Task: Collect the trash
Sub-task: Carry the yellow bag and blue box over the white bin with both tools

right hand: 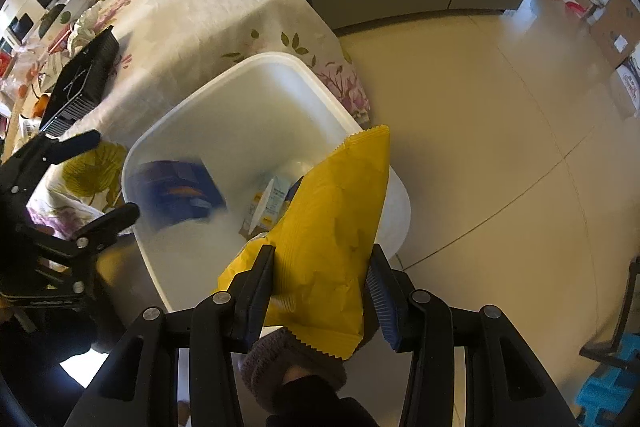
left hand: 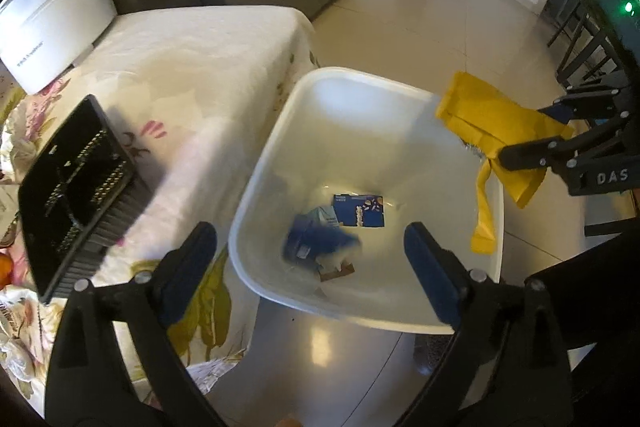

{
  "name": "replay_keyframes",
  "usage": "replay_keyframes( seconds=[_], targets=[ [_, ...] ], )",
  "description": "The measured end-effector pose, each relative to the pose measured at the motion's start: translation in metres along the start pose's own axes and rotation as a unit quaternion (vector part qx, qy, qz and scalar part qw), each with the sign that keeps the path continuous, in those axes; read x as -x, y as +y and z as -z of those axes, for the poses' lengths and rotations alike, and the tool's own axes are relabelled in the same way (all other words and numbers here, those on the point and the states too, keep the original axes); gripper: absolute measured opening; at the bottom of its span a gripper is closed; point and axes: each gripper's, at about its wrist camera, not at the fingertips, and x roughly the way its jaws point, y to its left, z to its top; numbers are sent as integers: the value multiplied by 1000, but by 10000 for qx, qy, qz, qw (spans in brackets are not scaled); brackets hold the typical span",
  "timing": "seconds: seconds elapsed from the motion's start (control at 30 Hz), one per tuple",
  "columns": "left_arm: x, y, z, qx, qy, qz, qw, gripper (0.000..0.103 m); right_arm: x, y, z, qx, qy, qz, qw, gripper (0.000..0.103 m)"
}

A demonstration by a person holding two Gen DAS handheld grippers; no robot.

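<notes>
While the left tool point(left hand: 308, 259) hangs wide and empty over the bin point(left hand: 492, 267), a blue wrapper point(left hand: 316, 243) is blurred inside, prob. just dropped. Right tool point(right hand: 320, 287) pinches a yellow bag point(right hand: 336, 211) at the bin's rim. Step: dumping trash. Next: shift the bag over the opening, then let go. Bin contents are smeared, labels unreadable; any trash left on the surface point(left hand: 192, 67) is cut off at the frame edge.
</notes>
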Motion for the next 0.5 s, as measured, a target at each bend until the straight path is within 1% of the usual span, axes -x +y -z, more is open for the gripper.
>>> replay_keyframes(
  seconds=[0.2, 0.43, 0.5],
  targets=[
    [13, 12, 4, 89, -37, -91, 9999, 95, -1, 7, -2, 84, 41, 17, 10000, 47],
    [34, 29, 16, 200, -115, -219, 9995, 95, -6, 19, -6, 151, 69, 22, 9999, 47],
    [39, 35, 18, 254, -144, -255, 9992, 95, -7, 22, -8, 99, 100, -36, 9999, 55]
  ],
)
